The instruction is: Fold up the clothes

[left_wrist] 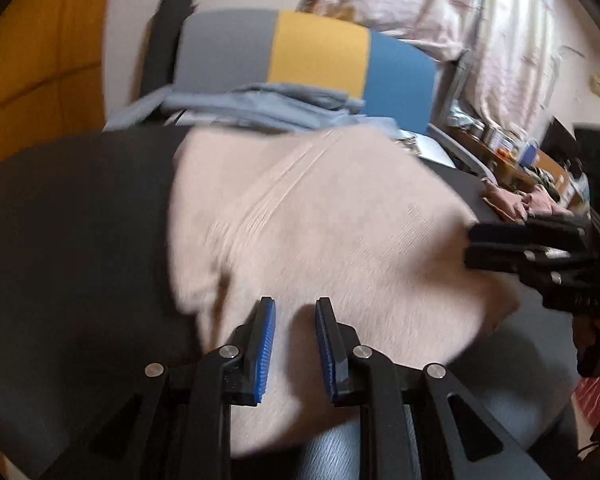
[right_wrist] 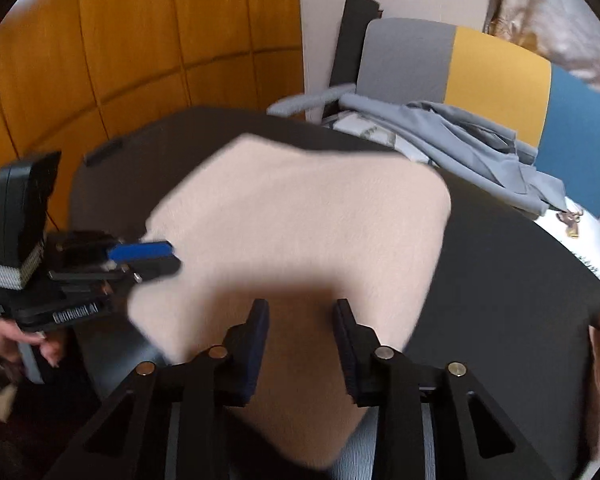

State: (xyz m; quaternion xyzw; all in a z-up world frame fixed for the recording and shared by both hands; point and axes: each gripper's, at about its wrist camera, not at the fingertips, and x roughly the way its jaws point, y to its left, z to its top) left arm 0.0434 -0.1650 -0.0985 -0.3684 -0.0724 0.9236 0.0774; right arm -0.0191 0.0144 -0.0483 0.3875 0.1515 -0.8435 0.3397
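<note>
Found the beige knit garment (left_wrist: 339,220) spread over the dark table (left_wrist: 80,220), near edge hanging toward the camera, a ribbed seam running diagonally across the top. Caught the left gripper (left_wrist: 296,308) low over the near-left part of the cloth, blue pads (left_wrist: 266,344) parted, with nothing visibly pinched between them. Spotted the right gripper (right_wrist: 301,308) likewise poised over the near-right part, jaws standing apart, cloth beneath but not clamped (motion blur made the exact contact hard to read). Looked like the set-up for a fold: both tools lined up along the same edge, one at each side. Needed, by this reading, a bite on that near edge at matching points, deep enough to hold the soft knit without slipping. Called for closing both at once, then lifting evenly and carrying the edge away toward the far side, keeping it taut between the two so no sag or diagonal crease formed. Left the heap of grey-blue clothes (left_wrist: 260,104) on the striped chair (left_wrist: 319,48) behind the table well apart, untouched.
</note>
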